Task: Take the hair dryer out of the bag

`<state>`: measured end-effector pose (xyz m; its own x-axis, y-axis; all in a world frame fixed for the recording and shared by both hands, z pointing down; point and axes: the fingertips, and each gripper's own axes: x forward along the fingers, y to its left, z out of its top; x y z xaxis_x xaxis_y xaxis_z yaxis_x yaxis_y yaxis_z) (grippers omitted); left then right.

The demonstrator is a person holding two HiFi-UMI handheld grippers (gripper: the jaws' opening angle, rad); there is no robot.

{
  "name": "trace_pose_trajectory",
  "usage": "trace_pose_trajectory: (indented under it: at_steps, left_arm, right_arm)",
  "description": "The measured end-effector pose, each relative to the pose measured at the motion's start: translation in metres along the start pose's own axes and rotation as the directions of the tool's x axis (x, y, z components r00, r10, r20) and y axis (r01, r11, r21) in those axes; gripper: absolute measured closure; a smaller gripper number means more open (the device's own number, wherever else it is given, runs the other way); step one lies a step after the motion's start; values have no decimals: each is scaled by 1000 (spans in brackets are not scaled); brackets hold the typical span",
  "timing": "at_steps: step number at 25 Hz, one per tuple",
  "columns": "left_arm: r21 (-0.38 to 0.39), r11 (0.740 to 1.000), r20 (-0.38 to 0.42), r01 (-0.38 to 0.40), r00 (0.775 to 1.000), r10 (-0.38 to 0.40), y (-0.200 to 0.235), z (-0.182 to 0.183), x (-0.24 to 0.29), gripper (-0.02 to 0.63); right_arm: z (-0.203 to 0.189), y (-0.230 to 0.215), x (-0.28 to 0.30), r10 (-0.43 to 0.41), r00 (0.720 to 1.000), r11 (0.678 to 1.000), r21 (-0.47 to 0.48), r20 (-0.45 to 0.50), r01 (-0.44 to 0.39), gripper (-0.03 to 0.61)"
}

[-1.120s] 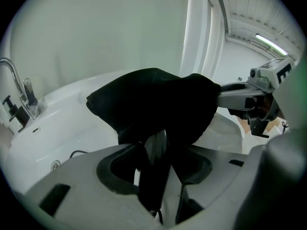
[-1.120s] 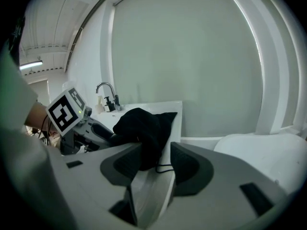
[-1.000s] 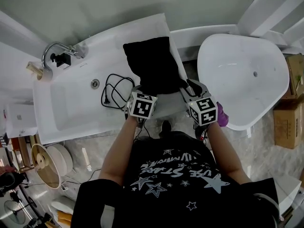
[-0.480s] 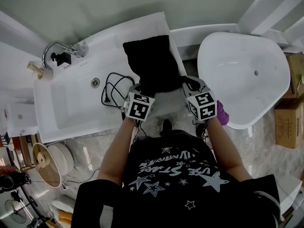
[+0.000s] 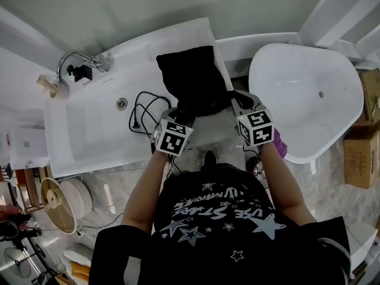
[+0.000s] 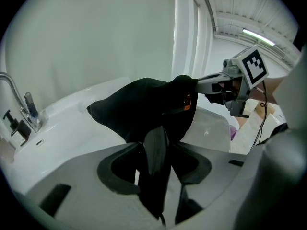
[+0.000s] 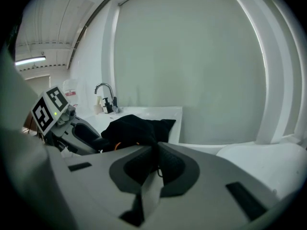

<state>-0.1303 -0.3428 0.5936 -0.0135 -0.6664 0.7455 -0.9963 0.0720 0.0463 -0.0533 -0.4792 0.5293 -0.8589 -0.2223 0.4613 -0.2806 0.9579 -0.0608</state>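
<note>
White tub fills the left-centre of the head view. A second white basin sits at upper right, w/ a ledge between them. Black bag lies on that ledge at upper centre. Its long axis runs from the near rim up-frame toward the wall, mouth end nearest the person.

L tongs are part-open but clamped on a thick dark fold at the bag's near-left corner. Can't tell whether that's fabric only or sth inside it. R tongs have just been closing and are now pinched nearly together on the thin bag edge at the near-right corner. So both grips are on the mouth, one each side.

Black cord loops loose in the tub, just left of the bag, plug at its lower-left end.

Progress: early, I'd judge. Hair dryer itself isn't visible in any view. It's prob. still inside the bag, which bulges, w/ only the cord out. Done: mouth seized on both sides. Left: spread the mouth, get a hold on the dryer body, draw it out toward the near rim.

Dryer's heading and long axis can't be read, it's hidden. As the cord seems to exit at the mouth, my guess is it lies along the bag's length, cord end nearest the opening.
</note>
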Motion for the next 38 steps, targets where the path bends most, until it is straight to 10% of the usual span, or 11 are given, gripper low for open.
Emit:
trace_pose_trajectory:
  at_steps: [38]
  left_arm:
    - [189,965,35,183,981,-193,-50,-17,-37,410]
  right_arm:
    - [21,24,39,212,975,975,-60,-61,-216,558]
